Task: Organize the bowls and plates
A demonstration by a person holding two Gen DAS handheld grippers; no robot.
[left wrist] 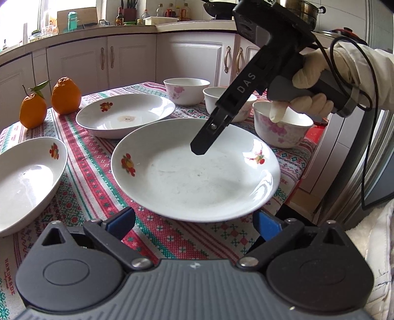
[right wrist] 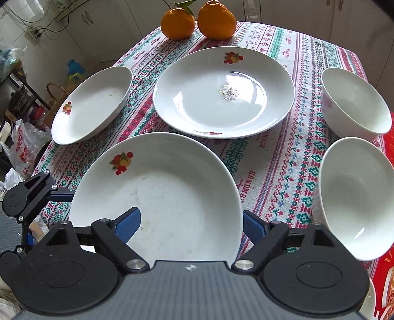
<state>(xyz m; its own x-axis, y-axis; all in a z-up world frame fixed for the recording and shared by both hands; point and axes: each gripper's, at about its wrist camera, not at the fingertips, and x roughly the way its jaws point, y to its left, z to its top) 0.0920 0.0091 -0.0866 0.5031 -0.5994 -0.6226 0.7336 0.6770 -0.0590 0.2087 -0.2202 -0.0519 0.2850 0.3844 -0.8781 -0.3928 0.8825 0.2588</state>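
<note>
Right hand-held gripper (right wrist: 189,227): wide, blue pads either side of the near plate's (right wrist: 157,194) rim, one pad over its well, the other outside; not closed on it.
Left hand-held gripper (left wrist: 194,222): wide, holding nothing; the near plate lies just ahead of its pads.
Near plate: on the bench (right wrist: 273,157), between both grippers.
Other plates: middle plate (right wrist: 222,92) straight beyond the right gripper; side plate (right wrist: 92,104) ahead to its left.
Bowls: two (right wrist: 354,102) (right wrist: 354,197) to the right gripper's right; a third (left wrist: 186,91) shows in the left view.
Oranges (right wrist: 198,21): far bench edge, beyond the middle plate.
</note>
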